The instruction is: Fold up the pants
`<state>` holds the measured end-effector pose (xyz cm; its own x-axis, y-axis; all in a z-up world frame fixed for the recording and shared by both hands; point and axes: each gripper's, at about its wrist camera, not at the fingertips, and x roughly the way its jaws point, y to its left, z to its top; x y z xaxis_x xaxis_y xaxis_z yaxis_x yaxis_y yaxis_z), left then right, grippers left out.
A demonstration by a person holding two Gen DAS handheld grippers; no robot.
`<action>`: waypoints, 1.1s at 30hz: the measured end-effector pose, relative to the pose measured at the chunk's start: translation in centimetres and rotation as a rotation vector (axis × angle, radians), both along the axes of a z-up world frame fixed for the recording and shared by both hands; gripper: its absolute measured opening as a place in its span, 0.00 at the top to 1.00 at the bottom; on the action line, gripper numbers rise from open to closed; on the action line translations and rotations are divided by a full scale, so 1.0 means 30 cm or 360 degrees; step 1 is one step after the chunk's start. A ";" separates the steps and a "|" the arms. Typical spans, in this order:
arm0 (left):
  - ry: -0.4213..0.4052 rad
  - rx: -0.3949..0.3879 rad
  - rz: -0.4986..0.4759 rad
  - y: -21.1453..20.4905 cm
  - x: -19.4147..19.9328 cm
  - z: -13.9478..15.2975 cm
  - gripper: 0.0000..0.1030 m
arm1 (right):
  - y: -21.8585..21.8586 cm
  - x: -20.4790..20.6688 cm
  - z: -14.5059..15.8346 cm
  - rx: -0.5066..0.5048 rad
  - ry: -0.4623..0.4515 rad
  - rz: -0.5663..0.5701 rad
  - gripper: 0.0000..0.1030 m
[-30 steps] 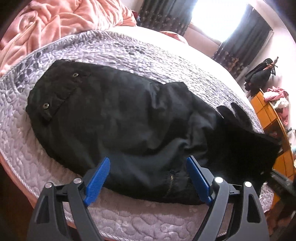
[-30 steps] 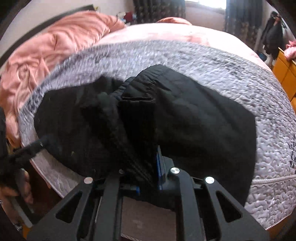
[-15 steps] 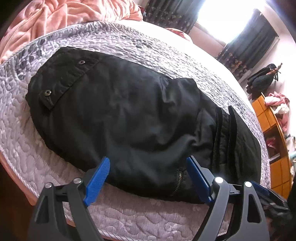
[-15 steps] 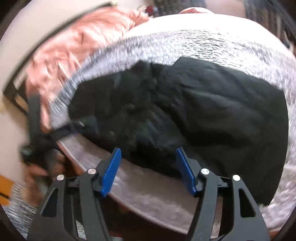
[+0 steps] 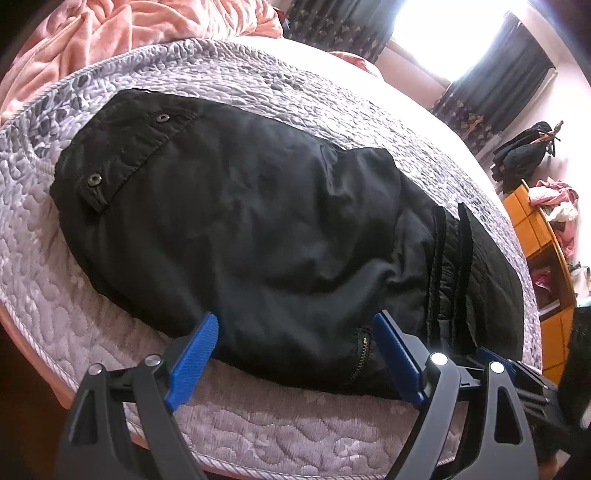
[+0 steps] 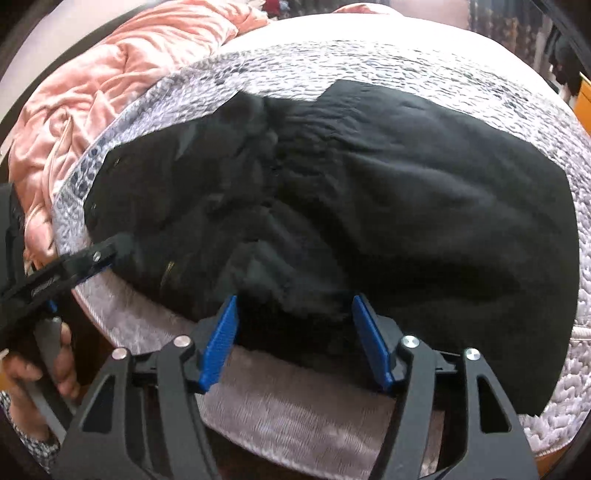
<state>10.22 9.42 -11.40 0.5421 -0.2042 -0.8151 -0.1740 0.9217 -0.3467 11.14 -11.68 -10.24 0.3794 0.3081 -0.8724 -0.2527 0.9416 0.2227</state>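
Note:
Black pants [image 5: 258, 229] lie folded in a thick bundle on the lilac quilted bed cover [image 5: 258, 417]; a flap with two snaps is at the left end, a zipper at the near edge. They also show in the right wrist view [image 6: 388, 206]. My left gripper [image 5: 295, 354] is open, its blue pads apart at the bundle's near edge, holding nothing. My right gripper [image 6: 295, 336] is open, its pads either side of a bunched fold at the near edge. The left gripper [image 6: 88, 258] also shows at the left of the right wrist view, held by a hand.
A pink blanket [image 5: 122, 33] is heaped at the bed's far left. An orange shelf unit [image 5: 543, 243] with clothes stands to the right. The bed's edge [image 5: 92, 387] runs just below the pants.
My right gripper has let go of the pants and opened, then pulled back slightly. The lifted part of the pants now lies flat on the bundle. The left gripper stayed open.

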 end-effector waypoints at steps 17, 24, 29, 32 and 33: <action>0.0013 -0.0028 0.0056 0.039 0.007 -0.017 0.15 | 0.147 -0.038 0.104 0.0142 -0.0053 0.0283 0.91; 0.0026 -0.0006 0.0052 0.042 0.013 -0.019 0.15 | 0.129 -0.003 -0.018 0.0178 0.0101 0.0264 0.81; 0.0030 -0.0003 -0.0081 -0.004 0.036 0.006 0.15 | 0.017 -0.036 0.084 0.0293 0.0072 0.0210 0.60; 0.0011 0.0009 -0.0186 -0.055 0.041 0.036 0.15 | -0.148 -0.070 0.158 0.0342 -0.0012 0.0029 0.43; 0.0000 0.0006 -0.0221 -0.074 0.042 0.045 0.15 | -0.191 -0.074 0.170 0.0333 -0.0025 -0.0026 0.35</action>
